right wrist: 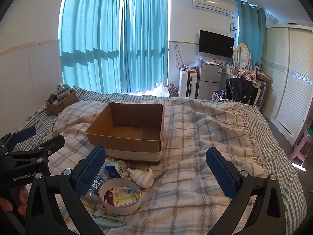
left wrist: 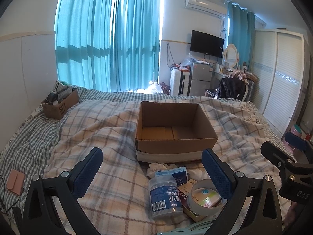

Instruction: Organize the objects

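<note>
Sitting in a loose heap on the plaid blanket [left wrist: 109, 178], just in front of the open cardboard box [left wrist: 174, 135], are the things to be sorted: a clear floss-pick jar [left wrist: 165, 197] lying on its side, a roll of tape [left wrist: 205, 196] resting over a medicine carton [right wrist: 123, 196], a small blue box [left wrist: 179, 174], a white figurine [right wrist: 141, 177] and a pale green clip [right wrist: 108, 220]. The box looks bare inside, its near wall wrapped in a white band. The left gripper [left wrist: 152, 173] hangs over the heap with its jaws spread wide, holding nothing. The right gripper [right wrist: 156, 173] sits beside it, jaws equally wide and empty, the heap at its left finger. Off at the bed's far left corner stands a smaller, filled carton [left wrist: 59, 105]. Teal curtains [left wrist: 109, 39] hang behind.
</note>
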